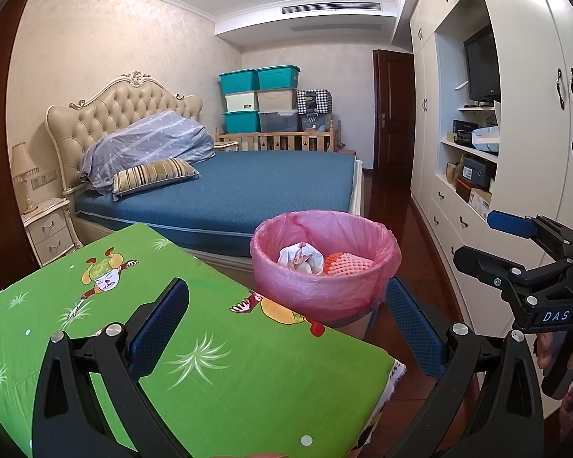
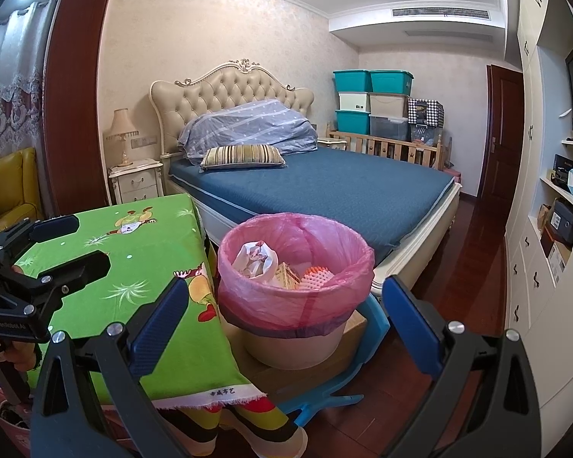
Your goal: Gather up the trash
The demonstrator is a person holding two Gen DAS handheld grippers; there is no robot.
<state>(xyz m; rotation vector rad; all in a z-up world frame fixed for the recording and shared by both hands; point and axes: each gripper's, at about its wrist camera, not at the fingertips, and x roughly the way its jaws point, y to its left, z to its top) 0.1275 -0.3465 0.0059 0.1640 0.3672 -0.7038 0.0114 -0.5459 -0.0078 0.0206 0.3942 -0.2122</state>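
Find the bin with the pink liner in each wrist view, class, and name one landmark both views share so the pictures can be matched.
Left wrist view: the bin with the pink liner sits right of centre, past the far right edge of the green cloth.
Right wrist view: the bin sits near the centre, right of the green cloth.
Shared landmark: the blue bed behind the bin.

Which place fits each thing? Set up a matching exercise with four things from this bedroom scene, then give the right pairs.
Things
1. crumpled paper
2. striped pillow
3. lamp
4. green cloth

Places
A. on the bed
B. on the nightstand
C. in the bin
D. spread over the table

Pairs: 1-C, 2-A, 3-B, 4-D
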